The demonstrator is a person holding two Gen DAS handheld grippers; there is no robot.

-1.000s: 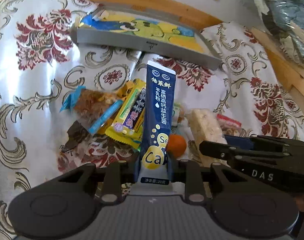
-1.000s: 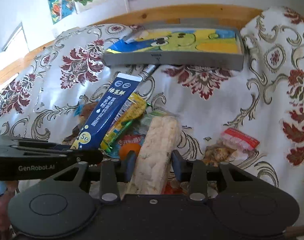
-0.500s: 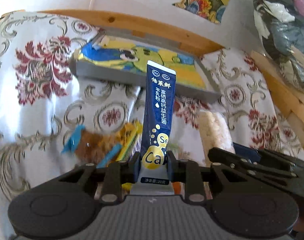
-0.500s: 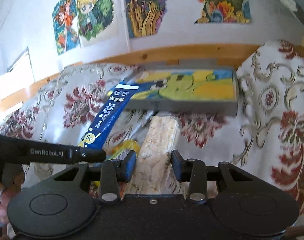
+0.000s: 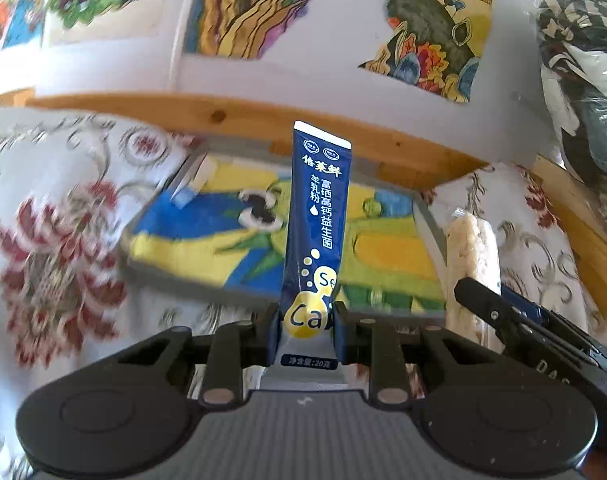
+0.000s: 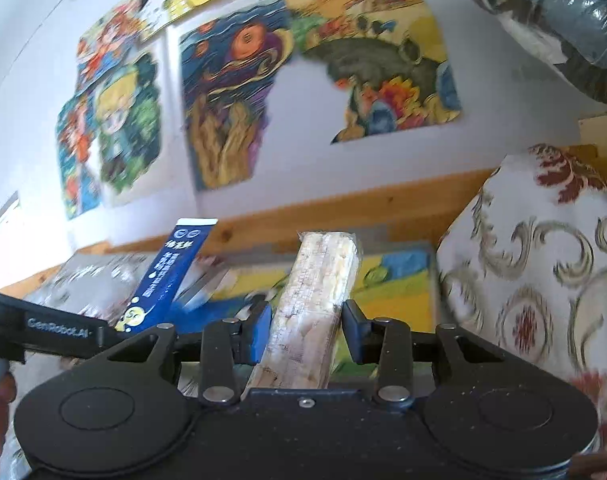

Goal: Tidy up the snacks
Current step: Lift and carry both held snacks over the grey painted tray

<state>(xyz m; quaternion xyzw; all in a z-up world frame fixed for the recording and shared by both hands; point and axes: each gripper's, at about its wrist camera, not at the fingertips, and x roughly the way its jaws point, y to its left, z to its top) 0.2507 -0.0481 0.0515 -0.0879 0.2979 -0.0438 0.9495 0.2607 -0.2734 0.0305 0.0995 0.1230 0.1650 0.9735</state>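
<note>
Left tongs point(image 5: 306, 330) clamped on blue sachet point(image 5: 317, 216) — upright above the tray point(image 5: 207, 252), right tongs point(image 6: 306, 330) gripping rice cracker bar point(image 6: 315, 304) — raised just beside it, floral cloth point(image 5: 63, 208) below.

This looks like a home, likely a bedroom or a child's room; colourful hand-painted pictures point(image 6: 231, 92) are stuck unframed to a white wall point(image 5: 287, 76); a pine rail point(image 5: 239, 114), like a bed frame or bench, runs below them; a white floral cloth point(image 5: 63, 208) covers the surface; bagged clothing point(image 5: 579, 64) is piled at the right.
</note>
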